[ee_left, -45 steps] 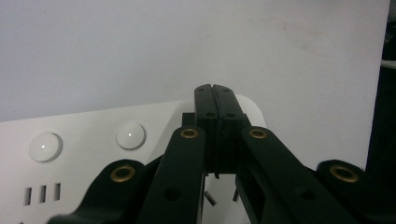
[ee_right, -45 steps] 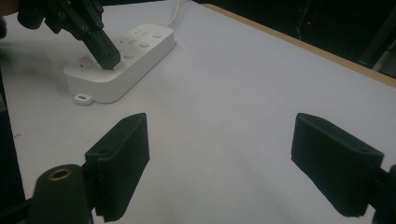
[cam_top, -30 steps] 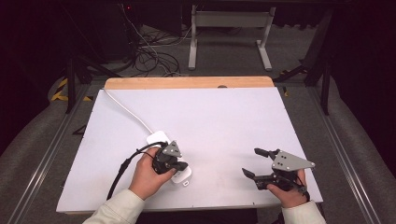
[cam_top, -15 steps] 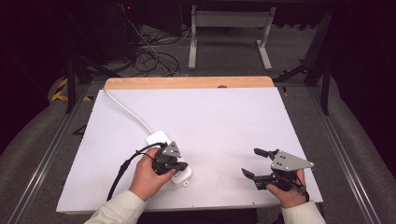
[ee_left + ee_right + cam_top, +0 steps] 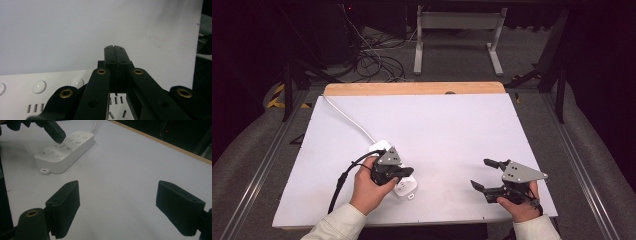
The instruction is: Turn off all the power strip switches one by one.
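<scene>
Near the front-left of the white bench lies a white power strip, the thing being worked on. Its long axis runs from the bench's front edge away towards the far left corner, and its white cord carries on from the far end in that same direction. Round buttons and sets of socket slots line its top face, and a small tab sticks out from its near end.

Directly over the power strip is the left gripper, held in the person's left hand. Its fingers are pressed flat together with nothing between them, forming one blunt tip. That tip points down at the strip's top face, above the row of buttons and slots near the strip's front end; whether it actually touches the surface cannot be told.

Well to the right of the power strip, the right gripper rests low over bare bench in the person's right hand. Its fingers stand wide apart and empty, aimed towards the strip.

The left gripper is much the nearer, so any press on a button likely falls to it: a short push straight down.
</scene>
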Demonstrator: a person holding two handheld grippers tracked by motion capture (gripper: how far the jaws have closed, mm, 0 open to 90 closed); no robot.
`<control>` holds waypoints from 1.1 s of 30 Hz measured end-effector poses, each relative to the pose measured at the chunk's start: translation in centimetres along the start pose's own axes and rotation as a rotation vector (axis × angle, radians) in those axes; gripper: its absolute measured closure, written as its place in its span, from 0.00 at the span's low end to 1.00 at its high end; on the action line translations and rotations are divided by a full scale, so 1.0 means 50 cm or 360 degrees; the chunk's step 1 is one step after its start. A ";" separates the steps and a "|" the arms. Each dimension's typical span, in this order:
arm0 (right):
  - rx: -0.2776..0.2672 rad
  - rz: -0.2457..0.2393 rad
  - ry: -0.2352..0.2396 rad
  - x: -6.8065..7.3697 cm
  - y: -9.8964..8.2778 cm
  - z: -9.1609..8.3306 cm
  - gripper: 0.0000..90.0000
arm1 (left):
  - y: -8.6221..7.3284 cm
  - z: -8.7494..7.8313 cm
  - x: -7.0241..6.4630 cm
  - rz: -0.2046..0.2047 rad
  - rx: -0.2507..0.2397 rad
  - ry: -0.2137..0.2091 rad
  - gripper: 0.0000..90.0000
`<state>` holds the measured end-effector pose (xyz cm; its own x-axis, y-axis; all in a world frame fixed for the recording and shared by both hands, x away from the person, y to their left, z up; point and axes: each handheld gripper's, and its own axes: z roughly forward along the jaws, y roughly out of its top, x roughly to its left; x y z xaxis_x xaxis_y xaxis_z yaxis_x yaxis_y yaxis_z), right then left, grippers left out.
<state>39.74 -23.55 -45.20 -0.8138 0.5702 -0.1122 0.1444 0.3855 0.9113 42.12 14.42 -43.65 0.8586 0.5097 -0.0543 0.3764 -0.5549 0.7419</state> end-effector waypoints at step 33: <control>0.0010 0.0004 -0.0002 -0.001 -0.002 0.000 0.22 | -0.019 0.009 0.047 -0.0022 0.0120 0.0134 1.00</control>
<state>39.78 -23.62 -45.27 -0.8129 0.5719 -0.1105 0.1500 0.3888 0.9090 43.97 15.84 -44.79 0.8222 0.5692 -0.0057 0.4159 -0.5939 0.6887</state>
